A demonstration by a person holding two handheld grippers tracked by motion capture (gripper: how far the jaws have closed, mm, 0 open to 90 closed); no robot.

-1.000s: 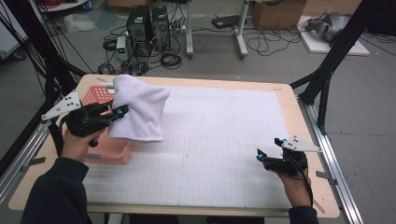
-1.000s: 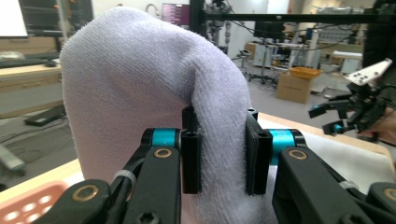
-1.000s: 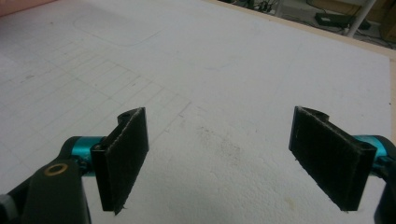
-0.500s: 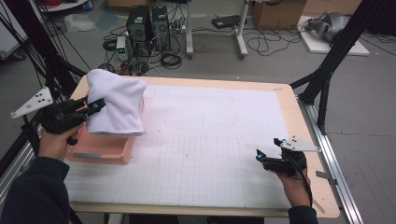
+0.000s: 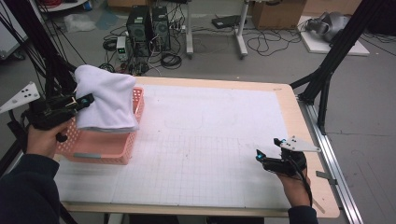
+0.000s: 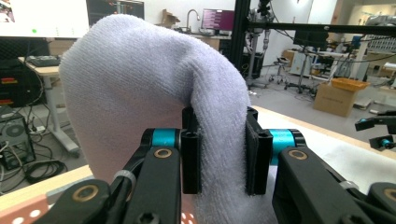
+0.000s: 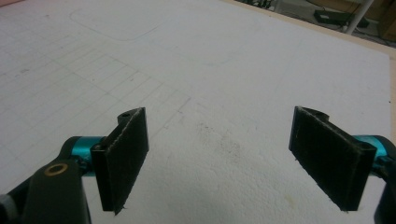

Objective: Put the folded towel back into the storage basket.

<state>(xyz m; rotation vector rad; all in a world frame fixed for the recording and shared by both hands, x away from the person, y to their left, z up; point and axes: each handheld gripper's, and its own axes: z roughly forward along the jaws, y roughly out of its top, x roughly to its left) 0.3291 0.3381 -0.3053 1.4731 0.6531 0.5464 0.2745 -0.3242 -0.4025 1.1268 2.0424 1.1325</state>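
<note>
The left tool [image 5: 85, 99], clamped on a fold of the white terry-cloth towel [image 5: 106, 100], holds it draped directly above the pink perforated plastic basket [image 5: 100, 148], while the right tool [image 5: 259, 156], pads apart, rests far across the counter [image 5: 210, 140].

Even, soft indoor light throughout, with faint shadows, no glare, and slightly soft, low-resolution pictures.

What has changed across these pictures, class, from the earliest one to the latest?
The left claw, clamped on the white towel, carried it leftward, so it now hangs over the pink basket, whose far end has come into sight. The right claw stayed open over the white mat.
</note>
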